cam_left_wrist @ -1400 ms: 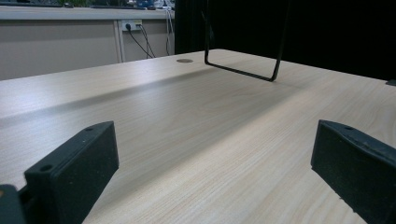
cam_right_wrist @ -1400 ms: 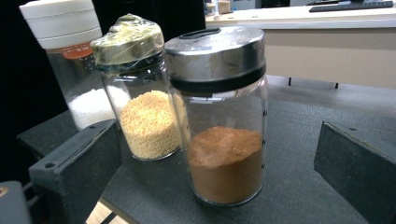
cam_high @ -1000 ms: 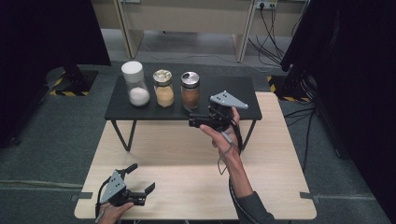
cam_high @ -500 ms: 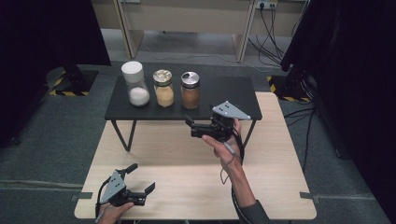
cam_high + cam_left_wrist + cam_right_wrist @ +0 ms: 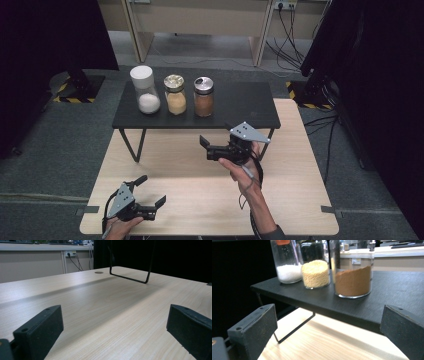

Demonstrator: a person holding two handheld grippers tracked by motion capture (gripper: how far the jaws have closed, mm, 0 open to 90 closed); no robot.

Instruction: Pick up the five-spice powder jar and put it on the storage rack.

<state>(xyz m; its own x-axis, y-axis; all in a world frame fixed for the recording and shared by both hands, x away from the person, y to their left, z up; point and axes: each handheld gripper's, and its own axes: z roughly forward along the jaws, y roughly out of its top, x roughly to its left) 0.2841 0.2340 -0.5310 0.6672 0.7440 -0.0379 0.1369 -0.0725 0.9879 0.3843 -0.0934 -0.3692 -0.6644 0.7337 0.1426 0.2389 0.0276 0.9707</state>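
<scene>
Wood-grain surface [image 5: 200, 195] is carrying a low black shelf [image 5: 240, 107] on thin wire legs, taken here as the landmark. Three jars are standing in a row on the shelf's left half: a white-lidded jar of white grains [image 5: 144, 90] at the left end, a jar of yellow grains [image 5: 175, 95] just beside it, and a jar of brown powder [image 5: 203, 97] nearest the shelf's middle. The right tool [image 5: 206, 148] is hovering just in front of the shelf's front edge, below the jar of brown powder and apart from it, with its jaws spread and gripping nothing; in the right gripper view that jar [image 5: 352, 277] is standing between the two jaws, farther off on the shelf [image 5: 387, 290]. The left tool [image 5: 151, 192] is resting well in front of the shelf's left leg, near the surface's near edge, its jaws likewise spread over bare wood [image 5: 105, 315]. Grey carpet [image 5: 60, 135] is lying to the left of the shelf, dark curtains [image 5: 380, 75] are hanging to its right, and cables [image 5: 290, 30] are trailing along the pale wall unit behind it.
</scene>
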